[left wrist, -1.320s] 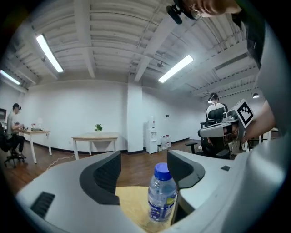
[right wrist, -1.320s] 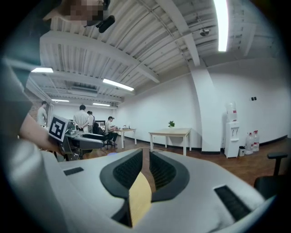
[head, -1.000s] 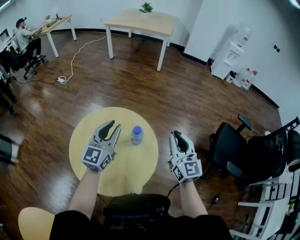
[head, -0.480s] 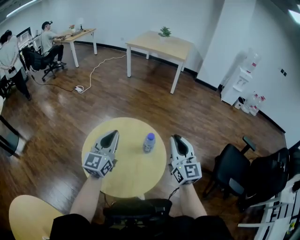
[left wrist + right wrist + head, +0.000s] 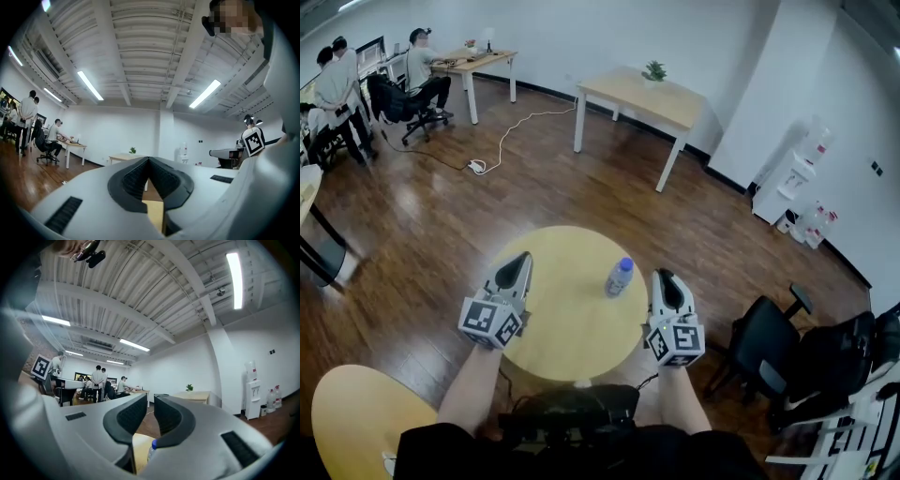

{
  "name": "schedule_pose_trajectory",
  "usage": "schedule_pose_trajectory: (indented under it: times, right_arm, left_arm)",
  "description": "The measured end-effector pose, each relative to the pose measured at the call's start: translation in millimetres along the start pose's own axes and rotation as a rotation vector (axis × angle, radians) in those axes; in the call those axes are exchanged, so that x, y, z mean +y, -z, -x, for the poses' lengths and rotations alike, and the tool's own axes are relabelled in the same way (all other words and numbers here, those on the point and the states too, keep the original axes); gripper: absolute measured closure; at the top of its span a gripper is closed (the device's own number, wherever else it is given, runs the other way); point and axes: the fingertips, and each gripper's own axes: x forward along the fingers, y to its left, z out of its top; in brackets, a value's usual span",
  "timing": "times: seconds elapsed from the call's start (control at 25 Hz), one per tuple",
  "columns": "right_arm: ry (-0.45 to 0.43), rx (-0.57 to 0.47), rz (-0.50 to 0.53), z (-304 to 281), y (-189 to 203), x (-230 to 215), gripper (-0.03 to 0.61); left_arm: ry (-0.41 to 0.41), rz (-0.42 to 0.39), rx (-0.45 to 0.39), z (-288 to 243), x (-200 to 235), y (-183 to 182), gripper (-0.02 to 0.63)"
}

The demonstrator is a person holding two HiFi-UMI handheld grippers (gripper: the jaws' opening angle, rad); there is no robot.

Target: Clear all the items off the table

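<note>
Bottle (image 5: 619,277) is the only thing I can spot on the round yellow worktop (image 5: 562,323). In the head view it's standing upright toward the far right part, between my two hands. My left gripper (image 5: 518,261) hangs over the left side of the worktop. My right gripper (image 5: 664,279) sits just off the right edge and is the nearer one to the bottle.

Left gripper view: the left gripper (image 5: 149,159) has its fingers clenched tip to tip with nothing in them. It's aimed out at the room, and only a sliver of worktop (image 5: 152,213) shows underneath. So that hand is basically parked out of the way, I'd say.

Right gripper view: the right gripper (image 5: 151,401) has its fingers a crack apart and empty. Low down past them you can see the top of the bottle (image 5: 151,448) peeking out, standing on the worktop (image 5: 139,444).

My guess is the right hand takes this one, since it's closer. That gap looks too narrow for the bottle though, so the fingers would need to spread first.
</note>
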Motion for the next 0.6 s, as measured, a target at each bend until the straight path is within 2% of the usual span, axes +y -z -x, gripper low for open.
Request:
schedule_pose_trajectory:
  times: [0.36,0.6]
  right_arm:
    - [-0.041,-0.011,0.003,0,-2,25,0.528]
    - [-0.060,-0.016,0.001,-6,-1,32,0.528]
  left_arm:
    - [-0.047,0.037,0.003,22,22,1,0.612]
    - [-0.055,-0.012,-0.022,24,24,-6,0.612]
